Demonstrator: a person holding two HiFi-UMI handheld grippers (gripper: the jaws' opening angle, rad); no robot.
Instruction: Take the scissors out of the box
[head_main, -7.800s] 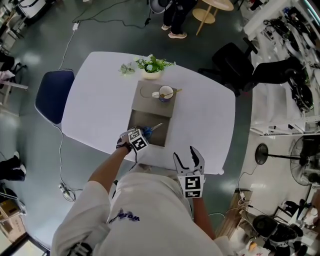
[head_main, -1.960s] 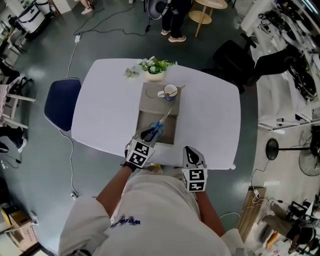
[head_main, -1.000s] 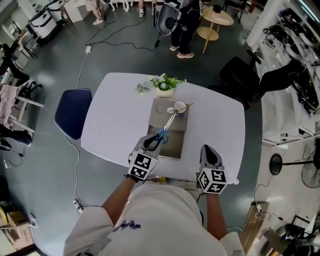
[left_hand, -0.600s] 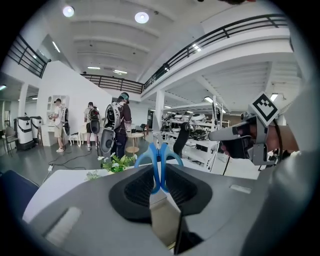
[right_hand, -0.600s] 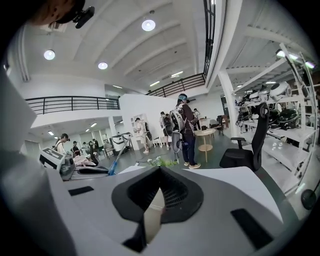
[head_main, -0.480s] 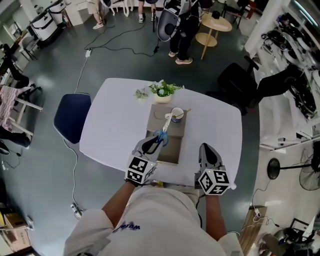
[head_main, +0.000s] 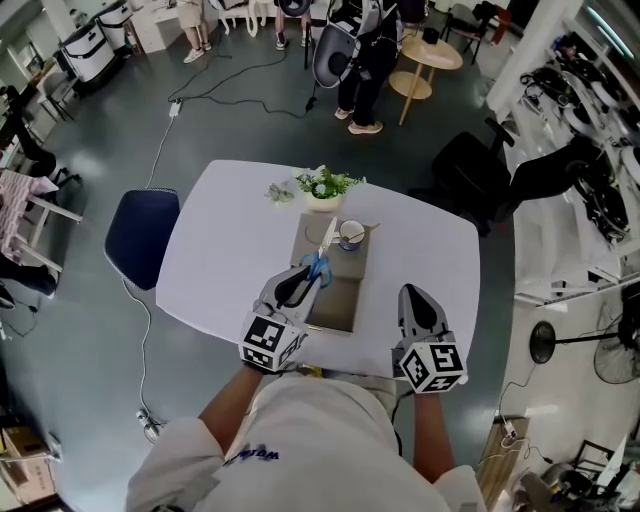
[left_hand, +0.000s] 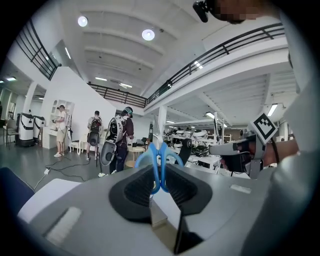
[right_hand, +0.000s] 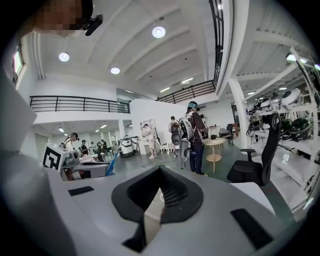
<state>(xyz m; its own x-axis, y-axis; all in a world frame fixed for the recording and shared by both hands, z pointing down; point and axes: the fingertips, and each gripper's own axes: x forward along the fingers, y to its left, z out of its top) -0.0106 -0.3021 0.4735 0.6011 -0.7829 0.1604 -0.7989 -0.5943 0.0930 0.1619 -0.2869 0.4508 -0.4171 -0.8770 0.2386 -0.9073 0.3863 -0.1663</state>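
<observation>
- Left tongs (head_main: 303, 281): clenched on the blue handle loops of the scissors (head_main: 320, 262). The left gripper view shows both loops pinched between the dark pads, with the pale blades running on past the tips.
- Scissors, position: held in the air over the grey box (head_main: 340, 302). They appear to be clear of its open near compartment, and the blades point away from the person, toward the cup (head_main: 351, 235) on the box's far half.
- Right tongs (head_main: 416, 296): clenched on nothing, with the pads together in the right gripper view. They are raised near the tabletop (head_main: 220, 250) edge, well apart from the box.
- Step in hand (judged): carrying the lifted scissors away from the box, with the set-down not yet done.
- Grip: the hold is on the loops alone, so the long blades can swing. Keep the pads pressed firmly and avoid sudden wrist rolls.
- Path: the blade tips lie near the cup, and the plant (head_main: 322, 187) stands just beyond it. Draw the scissors sideways toward bare tabletop, not forward.
- Set-down: lower them until they lie flat beside the box, and only then release the left tongs.
- Risk: if the grip slips, the scissors could fall back into the box.
</observation>
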